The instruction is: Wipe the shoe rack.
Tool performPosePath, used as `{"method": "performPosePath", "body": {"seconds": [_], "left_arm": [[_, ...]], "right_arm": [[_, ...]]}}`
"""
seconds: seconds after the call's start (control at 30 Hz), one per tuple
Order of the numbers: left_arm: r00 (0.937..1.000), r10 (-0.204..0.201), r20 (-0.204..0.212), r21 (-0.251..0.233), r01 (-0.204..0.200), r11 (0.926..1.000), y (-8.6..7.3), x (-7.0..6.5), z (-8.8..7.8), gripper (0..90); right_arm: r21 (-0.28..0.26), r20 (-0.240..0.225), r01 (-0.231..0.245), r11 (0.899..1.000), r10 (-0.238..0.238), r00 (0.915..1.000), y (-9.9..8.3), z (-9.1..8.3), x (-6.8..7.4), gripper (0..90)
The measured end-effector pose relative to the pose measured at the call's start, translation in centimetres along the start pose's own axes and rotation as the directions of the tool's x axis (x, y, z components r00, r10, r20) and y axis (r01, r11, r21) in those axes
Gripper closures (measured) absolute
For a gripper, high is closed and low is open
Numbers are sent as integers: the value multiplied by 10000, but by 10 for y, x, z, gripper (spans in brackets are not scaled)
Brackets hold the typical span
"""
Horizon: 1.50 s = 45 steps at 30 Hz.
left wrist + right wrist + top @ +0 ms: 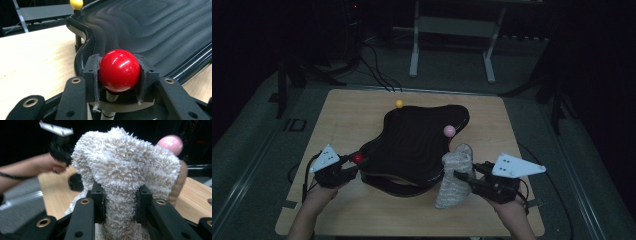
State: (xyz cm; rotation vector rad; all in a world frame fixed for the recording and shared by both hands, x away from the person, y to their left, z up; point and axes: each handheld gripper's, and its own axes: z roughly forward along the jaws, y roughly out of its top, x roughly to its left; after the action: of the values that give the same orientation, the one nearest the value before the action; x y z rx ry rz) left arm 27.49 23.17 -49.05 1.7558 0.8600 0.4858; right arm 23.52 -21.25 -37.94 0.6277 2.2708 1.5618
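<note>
i count three ball knobs on stalks — one red ball [357,158], one yellow ball [399,104] and one pink ball [449,131]. they all belong to one black ridged tray [417,142], the single tray here. there is one fluffy cream cloth [454,176] — just the one. i hold two grippers: one left gripper [343,167] and one right gripper [464,175], each with two black jaws, so four jaws in all, and each carries one grey three-cornered plate, two plates together. two of my hands come in from below. all of it sits on one wooden table [337,115].
</note>
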Motion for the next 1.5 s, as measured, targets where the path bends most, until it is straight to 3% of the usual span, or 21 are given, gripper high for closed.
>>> {"method": "performPosePath", "body": {"seconds": [0.17, 0.27, 0.33, 0.53, 0.73, 0.87, 0.93, 1.07, 1.13, 1.2, 1.33, 1.43, 1.5], "left_arm": [[10000, 9, 26, -18, -9, 10000, 0, 0, 0, 594], [10000, 5, 55, -3, -5, 10000, 0, 0, 0, 594], [10000, -8, 48, -35, 8, 10000, -1, 0, 0, 594], [10000, -20, 20, -35, 20, 10000, 0, -1, 0, 594], [10000, 64, 26, 39, -65, 10000, 1, -3, 1, 594], [9999, 34, 100, -173, -32, 9998, -2, -3, 1, 594], [9999, 52, 99, -147, -50, 9999, -1, -4, 1, 594], [9999, 53, 92, -175, -52, 9998, -2, -5, 1, 594], [10000, 12, 69, -140, -11, 9999, -2, -6, 1, 594], [9999, -67, 117, -138, 68, 9999, -2, -6, 0, 594], [10000, -58, -57, -145, 57, 9999, -1, -8, 1, 593], [9999, -61, -131, -191, 58, 9998, -2, -9, 1, 593], [9997, -75, -227, -206, 71, 9998, -2, -10, 1, 593]], "right_arm": [[233, 377, -200, 9995, 192, 9991, -3, 3, -3, 687], [-343, 241, 71, 9994, -63, 9997, 9, -7, 7, 687], [-356, 137, 189, 9992, -184, 9997, 8, -4, 11, 687], [-172, 537, -240, 9996, 249, 9982, -3, 2, 3, 691], [-148, 796, 212, 9997, -199, 9966, 6, -2, 9, 690], [133, 1084, -334, 9994, 318, 9936, -4, 5, -4, 691], [191, 1316, -401, 9990, 373, 9906, -3, 4, -8, 690], [-261, 1260, -251, 9993, 282, 9916, 4, 0, -4, 688], [-112, 1458, -133, 9998, 148, 9892, 2, 5, -3, 688], [-160, 1566, -470, 9988, 490, 9864, -2, 8, -8, 689], [162, 1797, -774, 9969, 732, 9810, -1, 9, -14, 690], [-148, 1713, -441, 9989, 460, 9842, 7, 5, -5, 689], [-48, 1931, -59, 10000, 68, 9812, 6, 8, 1, 689]]}}
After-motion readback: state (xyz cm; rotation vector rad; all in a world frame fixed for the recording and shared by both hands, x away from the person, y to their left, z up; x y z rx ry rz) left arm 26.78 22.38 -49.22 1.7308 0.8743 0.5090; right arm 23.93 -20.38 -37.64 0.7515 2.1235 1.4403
